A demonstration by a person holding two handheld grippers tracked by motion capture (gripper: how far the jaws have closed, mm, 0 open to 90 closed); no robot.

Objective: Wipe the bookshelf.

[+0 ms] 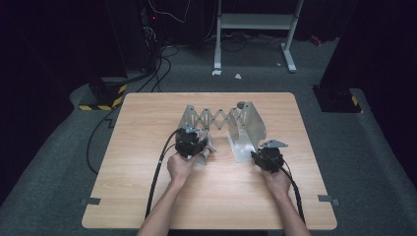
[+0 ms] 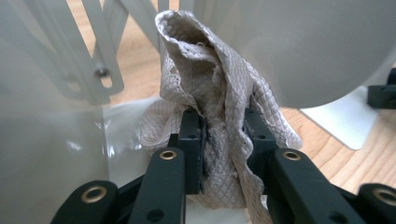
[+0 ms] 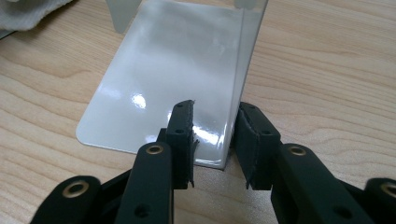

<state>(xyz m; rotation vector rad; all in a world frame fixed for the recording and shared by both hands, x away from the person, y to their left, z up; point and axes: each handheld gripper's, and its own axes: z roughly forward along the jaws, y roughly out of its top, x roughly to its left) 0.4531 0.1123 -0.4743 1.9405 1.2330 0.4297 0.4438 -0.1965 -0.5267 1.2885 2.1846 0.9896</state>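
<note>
In the high view, two forearms are seen coming in from the near edge of the table (image 1: 147, 196), each hand carrying a gripper.

The left gripper (image 2: 223, 140) is clamped on a crumpled grey cloth (image 2: 210, 88); in the left gripper view the cloth is pinched between both pads and rises above them, with loose folds hanging to either side. It is held just beside the left plate of a metal rack (image 1: 216, 120).

The right gripper (image 3: 215, 140) is set astride the upright wall of the rack's right plate (image 3: 163, 84), at its near corner. The right pad is seen against the wall, while a gap is left at the left pad, so the plate is not yet gripped.

Farther back, the two plates are joined by a scissor lattice (image 1: 214, 117), near the table's middle.
</note>
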